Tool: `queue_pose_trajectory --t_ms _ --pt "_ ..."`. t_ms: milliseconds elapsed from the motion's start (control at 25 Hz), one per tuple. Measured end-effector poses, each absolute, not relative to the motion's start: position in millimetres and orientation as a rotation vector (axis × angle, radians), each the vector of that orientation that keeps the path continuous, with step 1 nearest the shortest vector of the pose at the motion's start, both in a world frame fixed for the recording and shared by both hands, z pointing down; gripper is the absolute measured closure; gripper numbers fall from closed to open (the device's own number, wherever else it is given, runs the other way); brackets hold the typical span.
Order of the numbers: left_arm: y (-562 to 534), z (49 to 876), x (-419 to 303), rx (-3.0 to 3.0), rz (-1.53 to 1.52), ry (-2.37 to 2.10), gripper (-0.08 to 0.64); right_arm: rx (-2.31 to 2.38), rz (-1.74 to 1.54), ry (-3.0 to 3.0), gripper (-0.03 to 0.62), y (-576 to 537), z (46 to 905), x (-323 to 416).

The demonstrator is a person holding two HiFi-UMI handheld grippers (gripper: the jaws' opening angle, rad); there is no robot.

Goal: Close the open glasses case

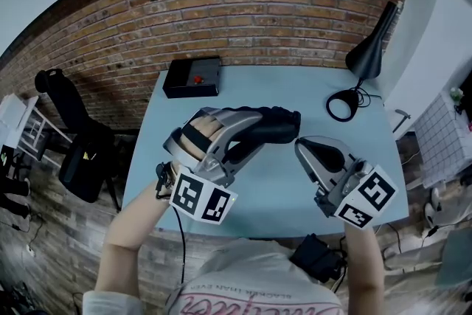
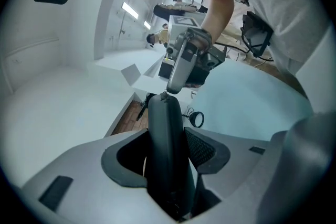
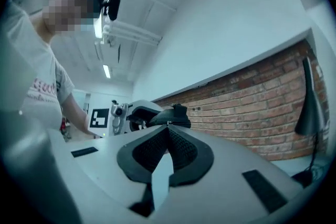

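A black glasses case is held above the pale blue table, and my left gripper is shut on it. In the left gripper view the case stands edge-on between the padded jaws, narrow and dark; I cannot tell there whether its lid is down. My right gripper is shut with nothing between its pads, and its tips sit right at the case's free end. In the right gripper view the case shows just beyond the closed tips.
A black box with a red button sits at the table's far left. A black desk lamp with a ring base stands at the far right. A brick wall runs behind. A black chair stands left of the table.
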State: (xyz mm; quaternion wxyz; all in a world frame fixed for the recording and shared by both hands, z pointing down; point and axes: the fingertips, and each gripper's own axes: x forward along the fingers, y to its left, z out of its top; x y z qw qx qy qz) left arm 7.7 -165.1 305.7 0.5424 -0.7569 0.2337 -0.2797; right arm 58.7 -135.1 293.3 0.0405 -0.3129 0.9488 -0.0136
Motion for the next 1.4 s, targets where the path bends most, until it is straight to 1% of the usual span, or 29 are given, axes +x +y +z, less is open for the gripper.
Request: queue_pose_trajectory --t_ms 200,280,360,560,760,1000,1400 --pt "-177 308 7 -1.817 -0.748 0.607 0.339 -1.226 0.308 2.999 0.575 -138 291 48" --pt "-177 312 9 -1.826 -0.777 0.614 0.342 -1.262 0.399 3.006 0.575 -137 289 41" --pt "-179 315 10 -1.815 -0.805 0.62 0.345 -1.284 0.436 3.023 0.575 -136 291 33" --pt "-183 325 12 -1.83 -0.861 0.622 0.345 -1.363 0.382 3.064 0.575 -143 303 33" --pt "-187 337 15 -2.075 -0.852 0.627 0.342 -1.505 0.514 3.053 0.575 -150 304 34" --pt "-196 346 16 -2.409 -0.713 0.761 0.337 -1.567 0.521 2.93 0.574 -157 296 38" --pt "-194 329 18 -2.785 -0.172 1.022 0.336 -1.659 0.404 2.818 0.574 -173 307 56"
